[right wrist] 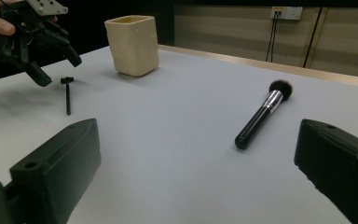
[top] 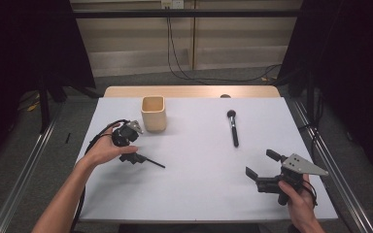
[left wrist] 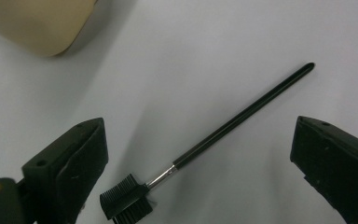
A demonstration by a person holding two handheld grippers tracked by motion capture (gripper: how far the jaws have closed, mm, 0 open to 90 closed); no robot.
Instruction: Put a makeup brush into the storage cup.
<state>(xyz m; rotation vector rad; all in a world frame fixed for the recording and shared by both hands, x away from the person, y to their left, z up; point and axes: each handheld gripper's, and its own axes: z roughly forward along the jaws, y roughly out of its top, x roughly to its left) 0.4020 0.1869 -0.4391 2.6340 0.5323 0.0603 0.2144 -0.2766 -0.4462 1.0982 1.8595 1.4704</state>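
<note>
Lying btwn open left tool [left wrist: 200, 168] jaws — brow brush [left wrist: 214, 149], untouched

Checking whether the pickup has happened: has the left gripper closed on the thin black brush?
No: in the left gripper view the thin black brush lies flat on the table between wide-open jaws, touching neither.

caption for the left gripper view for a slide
Open left gripper poised over a thin black comb-headed brush on the white table, beige cup behind.
</note>
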